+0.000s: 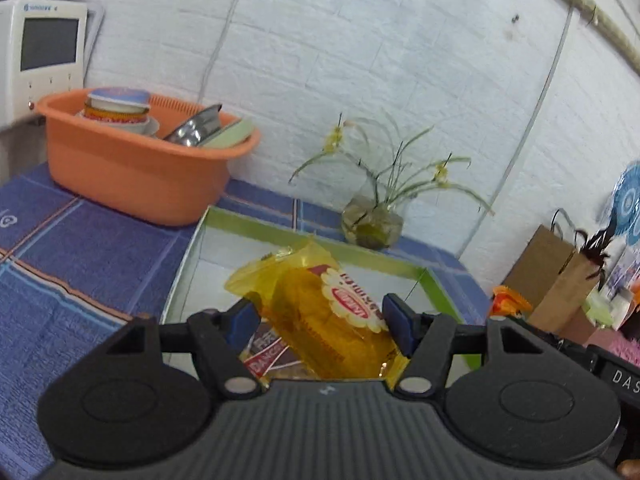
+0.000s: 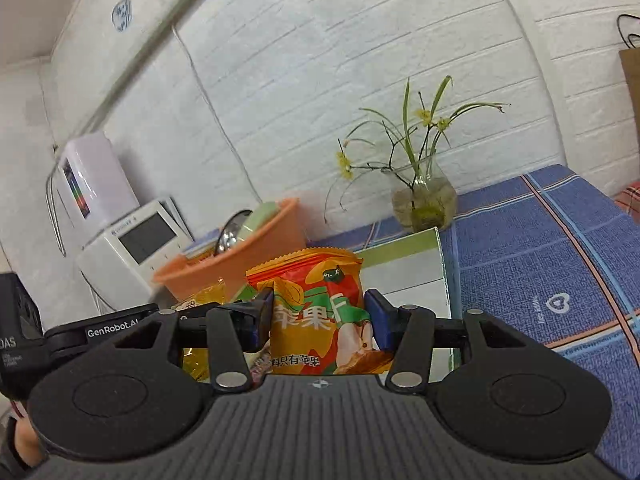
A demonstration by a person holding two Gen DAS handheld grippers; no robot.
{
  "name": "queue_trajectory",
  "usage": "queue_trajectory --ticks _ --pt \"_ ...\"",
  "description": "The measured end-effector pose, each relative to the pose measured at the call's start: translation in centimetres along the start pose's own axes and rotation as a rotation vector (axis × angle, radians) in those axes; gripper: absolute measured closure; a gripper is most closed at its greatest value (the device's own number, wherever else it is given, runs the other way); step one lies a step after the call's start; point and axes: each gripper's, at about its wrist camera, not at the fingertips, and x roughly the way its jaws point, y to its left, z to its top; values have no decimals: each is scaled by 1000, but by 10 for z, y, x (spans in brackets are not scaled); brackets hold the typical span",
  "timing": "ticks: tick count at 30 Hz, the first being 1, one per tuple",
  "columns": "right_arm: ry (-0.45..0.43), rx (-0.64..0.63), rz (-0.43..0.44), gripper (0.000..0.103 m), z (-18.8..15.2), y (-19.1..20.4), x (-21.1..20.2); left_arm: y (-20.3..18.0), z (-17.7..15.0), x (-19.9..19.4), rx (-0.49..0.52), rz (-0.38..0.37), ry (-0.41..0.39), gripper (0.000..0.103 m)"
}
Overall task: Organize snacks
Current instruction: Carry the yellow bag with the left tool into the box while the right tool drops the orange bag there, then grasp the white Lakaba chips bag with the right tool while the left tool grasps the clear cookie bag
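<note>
My left gripper (image 1: 322, 322) is shut on a yellow snack packet (image 1: 320, 312) and holds it over a shallow white tray with a green rim (image 1: 280, 230). A red and brown snack packet (image 1: 266, 354) lies in the tray under it. My right gripper (image 2: 318, 318) is shut on an orange apple-chip bag (image 2: 316, 304), upright, over the same tray (image 2: 416, 276). The left gripper with its yellow packet (image 2: 200, 300) shows at the left in the right wrist view.
An orange basin (image 1: 132, 168) with dishes stands on the blue cloth (image 1: 80, 248) left of the tray. A glass vase with a plant (image 1: 372, 224) stands behind it by the white wall. A white appliance (image 1: 40, 52) is far left, brown paper bags (image 1: 556, 280) at right.
</note>
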Motion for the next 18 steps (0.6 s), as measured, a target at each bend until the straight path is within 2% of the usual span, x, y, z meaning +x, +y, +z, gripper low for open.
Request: queue_trajectory --ticks 3,5,7,8,9,10,13,16,17,18 --pt "34 -42 -40 19 -4 -3 19 10 -1 10 -17 23 -4 43" --pt "52 -28 -66 15 -4 -8 33 17 -2 14 -41 8 10 31" --pt "96 -1 -65 8 -4 -12 43 22 0 17 -60 4 5 29" --pt "103 9 -68 1 -4 -13 42 24 2 16 -60 7 8 28" --pt "104 13 -75 0 -4 -14 39 26 3 14 -57 11 5 24" --pt "96 20 -87 0 -2 -13 35 27 5 10 -53 18 -5 21" --pt "46 47 -105 0 -1 -12 9 33 12 -4 -42 39 -27 21" --pt "-7 95 -121 0 -8 -7 -29 37 18 -26 13 71 -66 18" --pt "-20 98 -121 0 -12 -4 -43 38 18 -34 28 91 -80 15" --pt "-35 99 -122 0 -18 -1 -57 39 18 -42 37 116 -94 2"
